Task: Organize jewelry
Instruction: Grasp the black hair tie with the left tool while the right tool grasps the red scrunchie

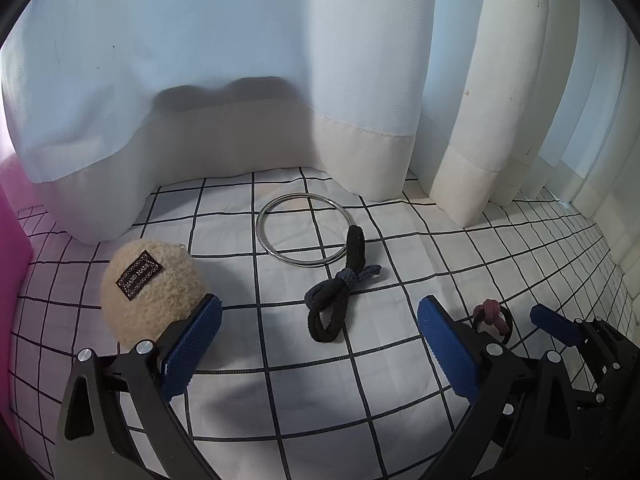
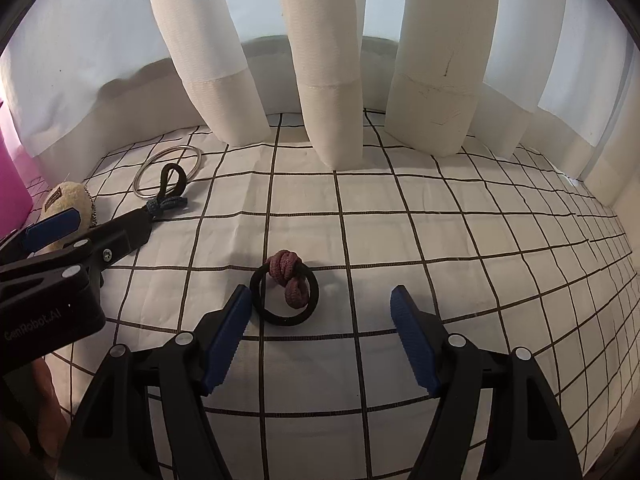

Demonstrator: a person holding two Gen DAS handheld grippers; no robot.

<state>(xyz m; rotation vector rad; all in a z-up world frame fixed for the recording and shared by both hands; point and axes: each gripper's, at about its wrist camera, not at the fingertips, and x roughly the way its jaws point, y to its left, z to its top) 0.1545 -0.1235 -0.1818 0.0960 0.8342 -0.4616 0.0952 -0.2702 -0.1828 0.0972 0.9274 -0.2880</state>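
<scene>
I see the checked cloth [image 2: 440, 240], the plush pouch [image 1: 152, 300] at nine o'clock of my left gripper [image 1: 320, 336], jaws wide, black hair tie [image 1: 340, 292] at twelve between them, my right gripper [image 2: 320, 332] wide too, knotted hair ring [image 2: 285, 294] at eleven, untouched

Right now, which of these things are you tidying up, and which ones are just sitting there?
For the job:
silver bangle
black hair tie with a blue knot
black hair tie with a pink knot
fuzzy tan pouch
left gripper and right gripper, both open

Just there:
white curtain
checked cloth
pink thing at the edge
</scene>
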